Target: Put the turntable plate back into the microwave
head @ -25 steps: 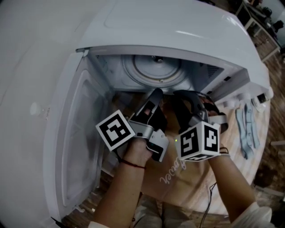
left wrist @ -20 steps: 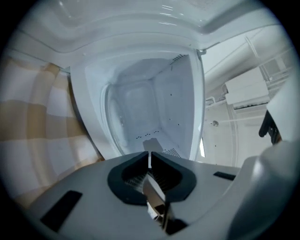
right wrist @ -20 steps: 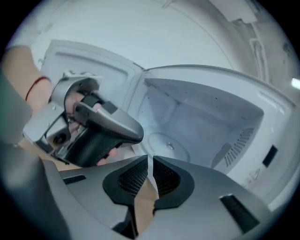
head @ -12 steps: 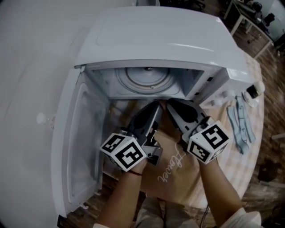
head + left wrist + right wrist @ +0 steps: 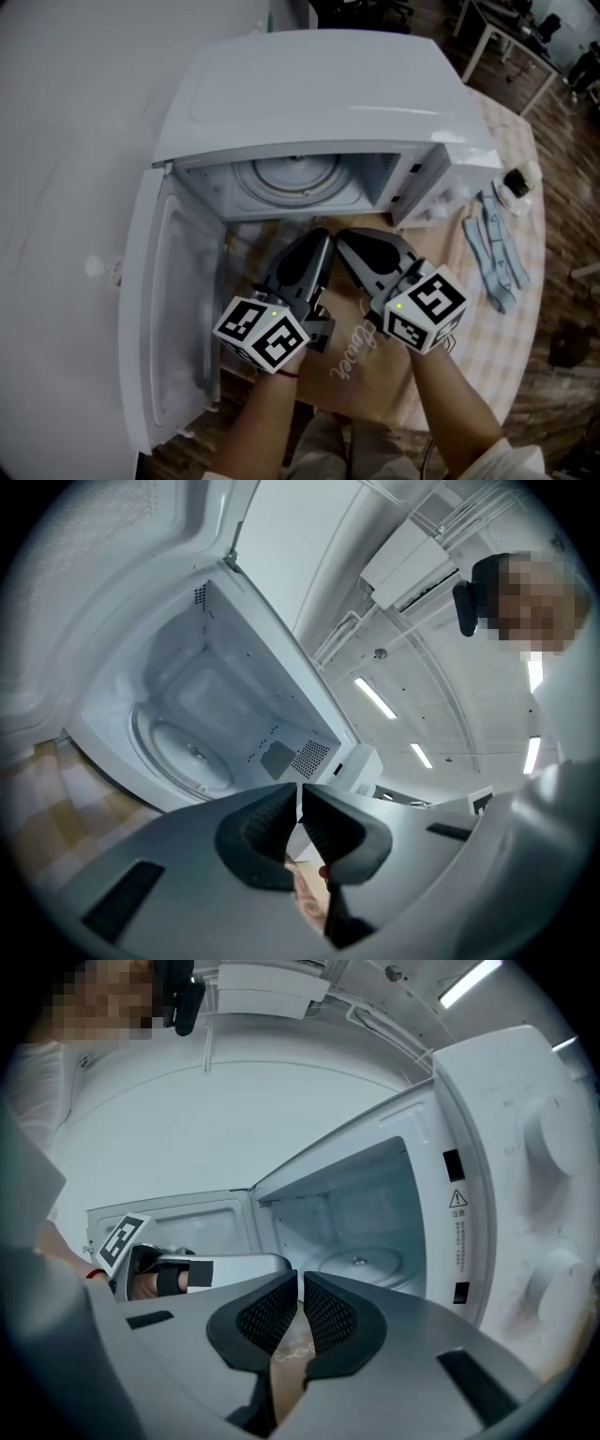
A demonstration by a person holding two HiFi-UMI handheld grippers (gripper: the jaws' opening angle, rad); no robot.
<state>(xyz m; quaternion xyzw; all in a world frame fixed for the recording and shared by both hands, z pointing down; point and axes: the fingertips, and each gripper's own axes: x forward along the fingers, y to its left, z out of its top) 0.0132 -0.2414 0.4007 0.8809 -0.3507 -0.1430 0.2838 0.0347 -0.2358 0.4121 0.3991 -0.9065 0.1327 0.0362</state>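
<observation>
The white microwave stands with its door swung open to the left. The glass turntable plate lies flat on the cavity floor, and it also shows in the left gripper view and the right gripper view. My left gripper and right gripper hover side by side just outside the cavity mouth, tips pointing at it. Each is shut with nothing between its pads. Neither touches the plate.
A brown sheet with script lettering lies on the checked tablecloth under my hands. A pale blue cloth and a small dark object lie right of the microwave. The microwave's control knobs are close on the right.
Both grippers have drawn back from the cavity mouth toward me and rolled, so their marker cubes now face differently. The plate has stayed in place inside.
</observation>
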